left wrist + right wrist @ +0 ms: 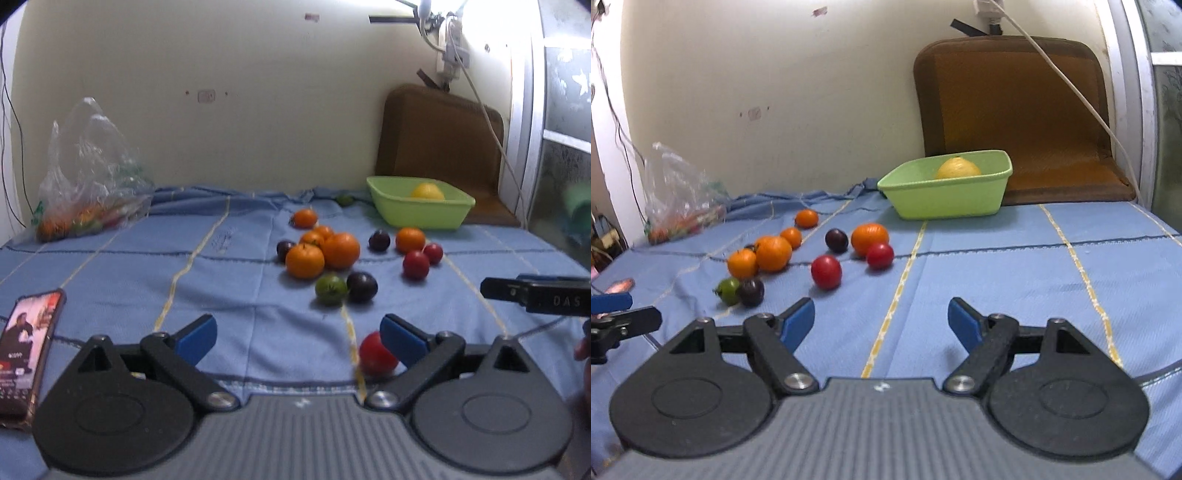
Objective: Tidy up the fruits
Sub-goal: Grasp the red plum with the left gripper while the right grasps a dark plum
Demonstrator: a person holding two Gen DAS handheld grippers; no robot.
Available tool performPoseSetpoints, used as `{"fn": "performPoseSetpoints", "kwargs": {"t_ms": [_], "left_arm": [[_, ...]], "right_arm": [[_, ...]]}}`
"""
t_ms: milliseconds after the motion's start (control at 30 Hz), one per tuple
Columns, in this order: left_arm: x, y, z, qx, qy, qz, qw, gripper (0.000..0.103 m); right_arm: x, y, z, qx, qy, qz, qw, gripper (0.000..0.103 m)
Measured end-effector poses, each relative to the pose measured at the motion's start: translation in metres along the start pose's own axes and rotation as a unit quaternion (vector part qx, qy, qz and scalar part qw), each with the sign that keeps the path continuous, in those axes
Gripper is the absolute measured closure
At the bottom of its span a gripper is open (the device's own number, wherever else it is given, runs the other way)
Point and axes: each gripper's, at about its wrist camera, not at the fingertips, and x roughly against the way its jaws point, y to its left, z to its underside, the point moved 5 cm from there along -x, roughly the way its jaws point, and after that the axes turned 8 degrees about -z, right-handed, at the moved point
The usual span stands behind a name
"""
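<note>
Nearest fruit: red tomato (376, 355) lying on the cloth, just beside the inner face of the left gripper's right-hand pad, not gripped.
Left gripper (297, 338): jaws standing wide apart, holding nothing, hovering low over the cloth.
Right gripper (881, 323): jaws also spread wide, nothing between them, bare cloth in front.
Landmark: green basin (945, 199) resting at the far edge of the cloth, with one yellow fruit (958, 170) inside.
Other fruits: oranges (340, 249) bunching together in front of the basin and to its left; dark plums (362, 286), two more red ones (415, 264) and a green one (330, 290) lying around them, all outside the basin.
Handling, as a judgement: looking light, round and smooth, so probably rolling away at a small push; tomatoes and plums likely soft, bruising under a hard squeeze.
Hold: probably best across the widest middle, pads closing gently from both sides, coming from above.
Surface: blue cloth (997, 277) with yellow stripes, slightly wrinkling behind the basin's left side; seeming soft, perhaps slowing a rolling fruit.
Room: brown cushion (1015, 110) leaning on the pale wall right behind the basin; plastic bag (88, 177) with produce far to the basin's left; phone (27, 350) lying at the near left edge, well apart from the basin.
</note>
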Motion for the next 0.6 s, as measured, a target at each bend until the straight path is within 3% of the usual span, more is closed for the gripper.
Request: {"fn": "performPoseSetpoints", "kwargs": {"t_ms": [133,233,467,600], "left_arm": [[-0.004,0.004,0.005,0.007,0.004,0.019,0.9998,0.005],[-0.001,0.009,0.005,0.009,0.000,0.046,0.9989,0.005],[-0.003,0.006,0.009,-0.003,0.015,0.073,0.9972,0.006],[-0.001,-0.007,0.011,-0.028,0.015,0.097,0.9947,0.015]], "right_arm": [[-0.002,0.005,0.001,0.008,0.000,0.003,1.000,0.022],[-0.002,0.011,0.000,0.009,-0.003,-0.023,1.000,0.022],[-0.005,0.047,0.005,0.080,-0.002,-0.064,0.995,0.023],[-0.010,0.058,0.006,0.080,0.009,-0.086,0.993,0.036]]}}
